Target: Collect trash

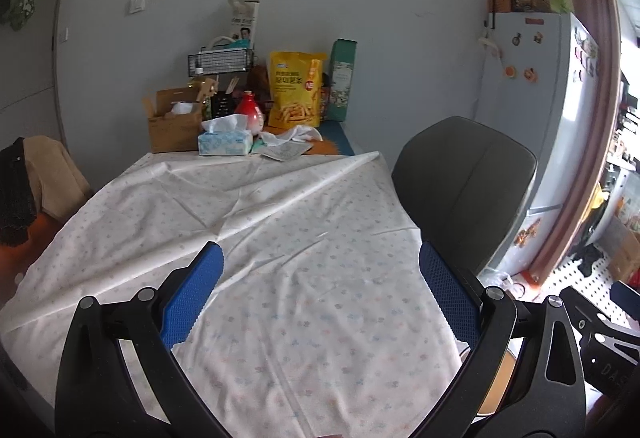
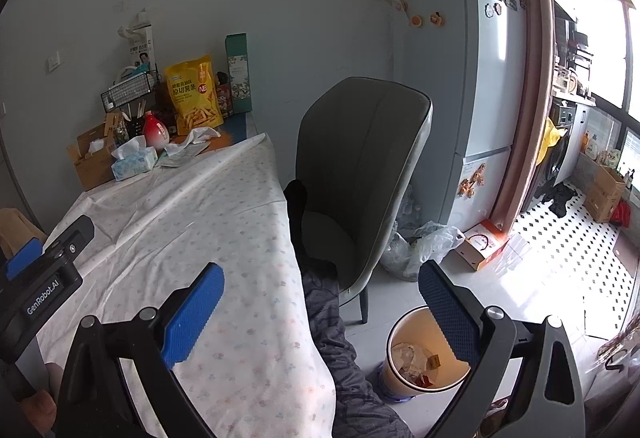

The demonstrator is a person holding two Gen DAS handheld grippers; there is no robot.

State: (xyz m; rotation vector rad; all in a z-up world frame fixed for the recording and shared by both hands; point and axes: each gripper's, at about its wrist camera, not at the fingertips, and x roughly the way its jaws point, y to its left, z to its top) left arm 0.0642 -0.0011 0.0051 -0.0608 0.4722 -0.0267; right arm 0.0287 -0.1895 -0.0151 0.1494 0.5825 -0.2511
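**Table, chair and bin**

A tissue box, snack bag and cardboard box crowd the table's far edge against the wall. 1 chair stands at its right edge. The bin sits on the floor before the chair, trash in it.

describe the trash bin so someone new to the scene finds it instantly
Start at the tall pale fridge and drop to the grey chair in front of it. On the floor by the chair legs, beside the table's cloth edge, stands a round open bin, orange inside with crumpled wrappers at the bottom, the only round open container there.
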